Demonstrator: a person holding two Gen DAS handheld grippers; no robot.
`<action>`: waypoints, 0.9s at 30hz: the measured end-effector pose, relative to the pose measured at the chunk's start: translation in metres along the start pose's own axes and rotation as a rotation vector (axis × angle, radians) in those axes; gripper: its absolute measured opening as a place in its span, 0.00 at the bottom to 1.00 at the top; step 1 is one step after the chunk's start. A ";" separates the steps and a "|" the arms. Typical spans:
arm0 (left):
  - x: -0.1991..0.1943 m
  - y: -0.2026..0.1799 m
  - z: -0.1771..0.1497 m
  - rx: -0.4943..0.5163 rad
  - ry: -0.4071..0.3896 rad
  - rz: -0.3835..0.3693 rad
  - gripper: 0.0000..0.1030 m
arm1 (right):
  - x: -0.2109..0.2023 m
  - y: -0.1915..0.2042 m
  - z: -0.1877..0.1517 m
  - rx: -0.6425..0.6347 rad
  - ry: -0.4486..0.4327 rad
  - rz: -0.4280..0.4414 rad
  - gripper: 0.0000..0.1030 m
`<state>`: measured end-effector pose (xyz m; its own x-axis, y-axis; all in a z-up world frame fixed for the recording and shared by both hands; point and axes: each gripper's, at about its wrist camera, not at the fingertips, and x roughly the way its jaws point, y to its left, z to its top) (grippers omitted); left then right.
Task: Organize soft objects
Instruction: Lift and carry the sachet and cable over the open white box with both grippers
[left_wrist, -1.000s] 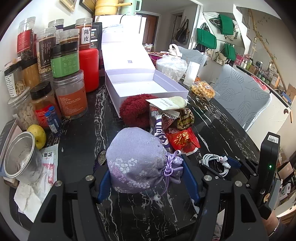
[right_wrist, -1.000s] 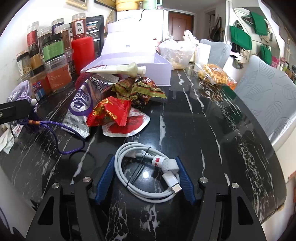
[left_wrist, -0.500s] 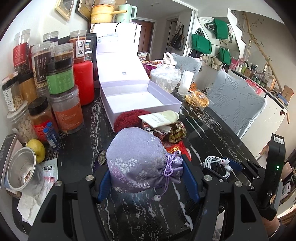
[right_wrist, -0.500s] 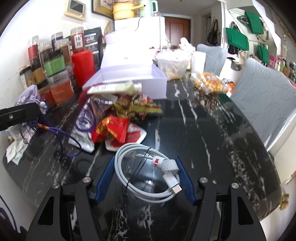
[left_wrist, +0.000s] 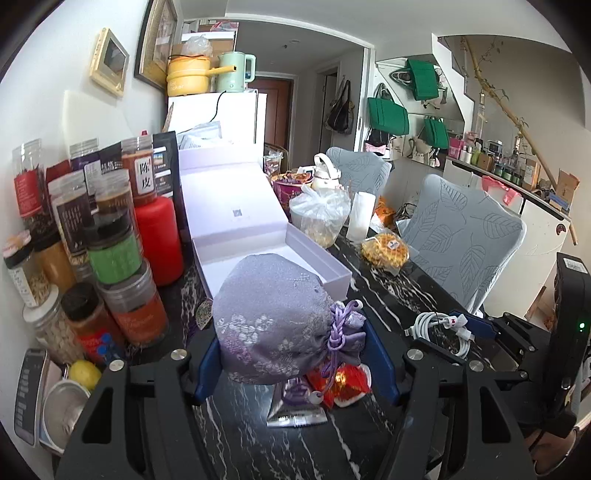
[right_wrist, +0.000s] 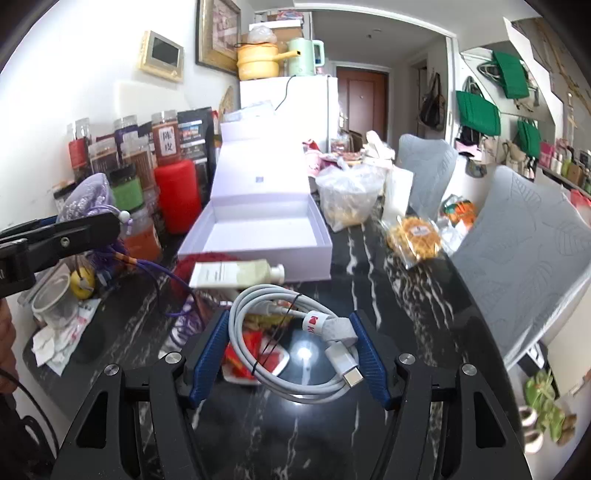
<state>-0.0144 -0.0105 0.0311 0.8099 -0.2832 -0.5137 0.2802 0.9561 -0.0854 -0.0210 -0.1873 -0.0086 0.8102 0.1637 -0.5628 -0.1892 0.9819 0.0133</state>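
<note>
My left gripper (left_wrist: 291, 354) is shut on a lavender drawstring pouch (left_wrist: 273, 317) and holds it raised above the black marble table (left_wrist: 399, 291), just short of the open white box (left_wrist: 317, 258). My right gripper (right_wrist: 288, 347) is shut on a coiled white charging cable (right_wrist: 295, 350), also lifted off the table. The cable and right gripper show at the right of the left wrist view (left_wrist: 439, 328). The pouch shows at the left of the right wrist view (right_wrist: 88, 199). A dark red fluffy item (right_wrist: 192, 262), a cream tube (right_wrist: 236, 275) and snack packets (left_wrist: 340, 380) lie in front of the box.
Several spice jars (left_wrist: 118, 251) and a red canister (left_wrist: 159, 240) line the left wall. A metal cup (left_wrist: 62, 410) and a lemon (left_wrist: 85, 371) sit at the near left. Plastic food bags (right_wrist: 349, 199) and grey chairs (left_wrist: 461, 236) stand to the right.
Both grippers have risen off the table with their loads. The pouch has moved forward toward the white box. The cable has been lifted above the snack packets.
</note>
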 end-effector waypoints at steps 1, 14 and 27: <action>0.001 0.001 0.005 0.002 -0.006 0.002 0.65 | -0.001 0.000 0.003 -0.003 -0.007 0.001 0.64; 0.031 0.017 0.051 0.009 -0.053 0.023 0.65 | 0.015 -0.003 0.065 -0.057 -0.089 0.023 0.64; 0.066 0.031 0.098 0.043 -0.099 0.047 0.65 | 0.052 -0.012 0.113 -0.093 -0.131 0.051 0.64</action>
<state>0.0979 -0.0073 0.0783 0.8690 -0.2464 -0.4292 0.2608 0.9650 -0.0259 0.0858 -0.1800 0.0555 0.8624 0.2299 -0.4511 -0.2775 0.9598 -0.0413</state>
